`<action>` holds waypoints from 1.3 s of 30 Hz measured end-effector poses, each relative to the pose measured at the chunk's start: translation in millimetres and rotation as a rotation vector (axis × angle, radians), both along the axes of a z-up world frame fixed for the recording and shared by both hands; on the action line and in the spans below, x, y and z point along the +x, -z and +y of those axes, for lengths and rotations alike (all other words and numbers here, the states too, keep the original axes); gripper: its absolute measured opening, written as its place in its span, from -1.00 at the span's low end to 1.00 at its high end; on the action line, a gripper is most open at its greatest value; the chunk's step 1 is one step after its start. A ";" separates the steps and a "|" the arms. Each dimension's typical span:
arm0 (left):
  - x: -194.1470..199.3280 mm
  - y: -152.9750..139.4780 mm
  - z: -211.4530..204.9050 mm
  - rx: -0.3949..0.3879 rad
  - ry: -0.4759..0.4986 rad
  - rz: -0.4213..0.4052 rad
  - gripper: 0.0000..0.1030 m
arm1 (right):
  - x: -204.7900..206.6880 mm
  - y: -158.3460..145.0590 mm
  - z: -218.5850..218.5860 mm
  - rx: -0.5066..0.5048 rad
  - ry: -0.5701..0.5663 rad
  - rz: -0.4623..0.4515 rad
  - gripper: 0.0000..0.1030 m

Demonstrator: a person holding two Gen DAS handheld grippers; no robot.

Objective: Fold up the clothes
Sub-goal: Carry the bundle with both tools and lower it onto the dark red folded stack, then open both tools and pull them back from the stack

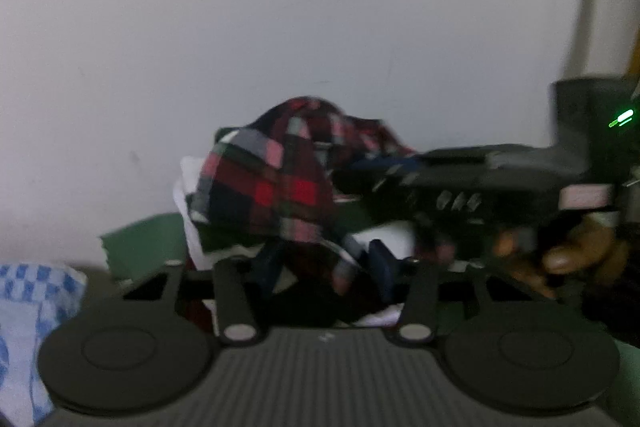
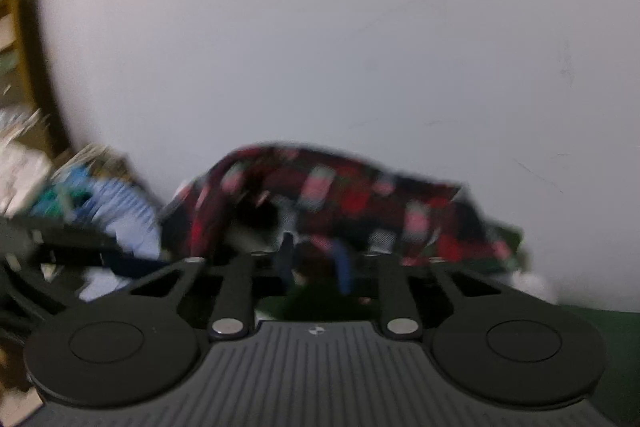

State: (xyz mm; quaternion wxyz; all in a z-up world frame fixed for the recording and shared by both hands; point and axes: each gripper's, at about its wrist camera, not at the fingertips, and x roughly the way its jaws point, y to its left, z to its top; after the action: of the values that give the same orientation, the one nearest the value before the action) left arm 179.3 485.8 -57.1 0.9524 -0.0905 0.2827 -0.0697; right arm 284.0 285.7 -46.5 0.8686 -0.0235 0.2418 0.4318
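A red, black and white plaid shirt (image 1: 276, 183) hangs bunched in front of the white wall. My left gripper (image 1: 324, 267) is shut on a fold of it, with cloth draped between the blue fingertips (image 1: 378, 269). In the right wrist view the same plaid shirt (image 2: 344, 195) stretches across, blurred. My right gripper (image 2: 316, 263) is shut on its lower edge. The right gripper's black body (image 1: 480, 187) and the hand holding it show at the right of the left wrist view.
A green surface (image 1: 144, 247) lies below the shirt, with white cloth (image 1: 188, 187) behind it. A blue and white checked cloth (image 1: 28, 307) lies at the left. Light blue clothes (image 2: 124, 215) and a wooden shelf (image 2: 16, 19) stand at the left of the right wrist view.
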 end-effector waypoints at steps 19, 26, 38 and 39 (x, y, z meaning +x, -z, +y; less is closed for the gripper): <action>27.9 -0.8 -6.9 0.198 -0.082 -0.039 0.27 | -9.4 -6.7 -45.7 0.087 0.153 -0.051 -0.36; 33.6 13.2 -5.5 0.241 -0.110 0.003 0.47 | -22.9 24.3 -65.4 -0.064 0.173 -0.044 -0.30; -9.4 -37.4 -11.1 0.205 -0.062 -0.105 0.85 | -59.3 -26.5 -106.4 0.185 0.226 0.049 -0.10; -21.0 -42.5 -9.3 0.192 -0.066 -0.120 0.85 | -66.5 -29.4 -114.4 0.203 0.230 0.055 0.00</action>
State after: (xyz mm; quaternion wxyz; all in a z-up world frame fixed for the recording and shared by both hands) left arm 158.3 476.5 -14.6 0.9737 -0.0040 0.2274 -0.0162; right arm 217.5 171.3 -17.1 0.9032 0.1042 0.2219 0.3523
